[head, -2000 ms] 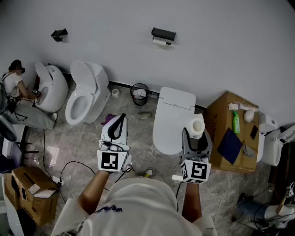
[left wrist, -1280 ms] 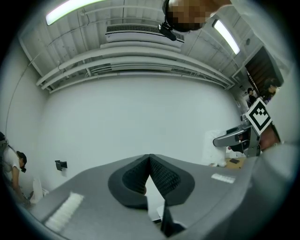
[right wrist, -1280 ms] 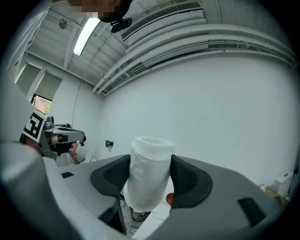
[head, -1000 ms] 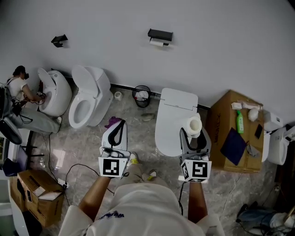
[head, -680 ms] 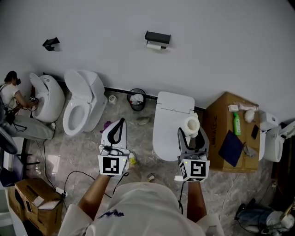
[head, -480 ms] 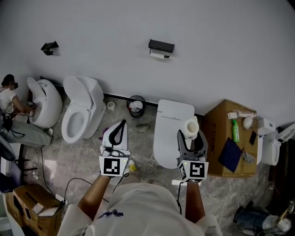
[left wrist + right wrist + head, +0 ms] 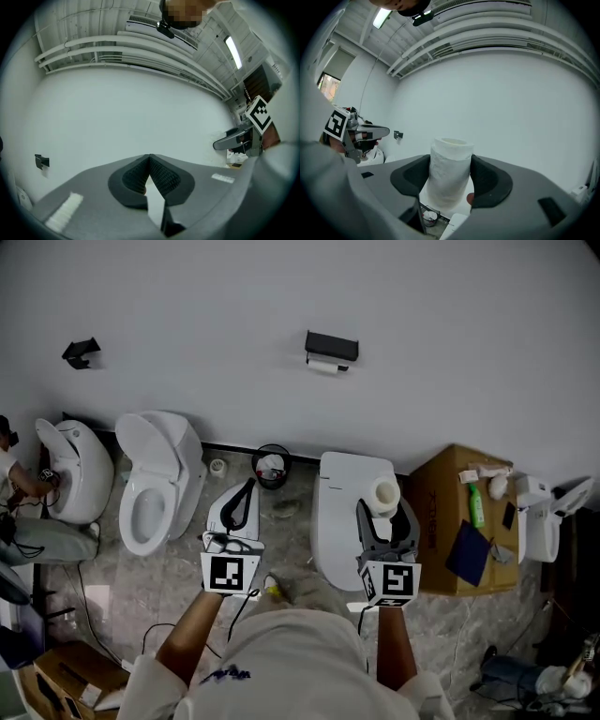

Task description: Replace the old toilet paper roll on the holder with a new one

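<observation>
The right gripper (image 7: 382, 506) had its fingers (image 7: 488, 180) clamped on the new toilet paper roll (image 7: 449, 177), which stood upright between them above the closed toilet lid (image 7: 347, 486). The left gripper (image 7: 245, 489) had its fingers (image 7: 165, 176) pressed together. Both pointed toward the white wall (image 7: 450, 352), where the black holder (image 7: 331, 343) carried the old roll (image 7: 325, 363), well apart from the grippers.

Soft quilted paper roll (image 7: 450, 173), glossy white toilet (image 7: 339, 512), matt cardboard box (image 7: 441, 521)
</observation>
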A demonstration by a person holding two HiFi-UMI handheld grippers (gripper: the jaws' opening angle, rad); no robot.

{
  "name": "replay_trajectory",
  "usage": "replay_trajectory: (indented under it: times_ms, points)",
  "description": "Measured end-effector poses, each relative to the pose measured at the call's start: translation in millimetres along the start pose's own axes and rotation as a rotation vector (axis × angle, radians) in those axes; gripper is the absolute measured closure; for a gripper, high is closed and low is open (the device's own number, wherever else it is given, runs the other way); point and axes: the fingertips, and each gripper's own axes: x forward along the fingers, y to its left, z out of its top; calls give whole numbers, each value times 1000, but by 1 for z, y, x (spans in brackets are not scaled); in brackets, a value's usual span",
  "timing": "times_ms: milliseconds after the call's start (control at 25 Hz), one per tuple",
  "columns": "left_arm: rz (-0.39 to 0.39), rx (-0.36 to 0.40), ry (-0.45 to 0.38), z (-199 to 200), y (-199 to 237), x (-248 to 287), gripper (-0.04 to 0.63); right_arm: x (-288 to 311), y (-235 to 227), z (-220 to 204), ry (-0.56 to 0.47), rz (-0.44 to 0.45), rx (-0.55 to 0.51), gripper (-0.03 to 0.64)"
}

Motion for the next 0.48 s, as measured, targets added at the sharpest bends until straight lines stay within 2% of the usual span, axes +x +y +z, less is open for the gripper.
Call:
replay_trajectory:
  times_ms: [200, 480]
  points:
    - [-17, -25, -1, -13, 10, 23, 594, 22, -3, -6, 23, -12, -9, 347]
    - [-30, -16, 1, -28, 24, 81, 594, 83, -27, -7, 3, -23, -10, 347]
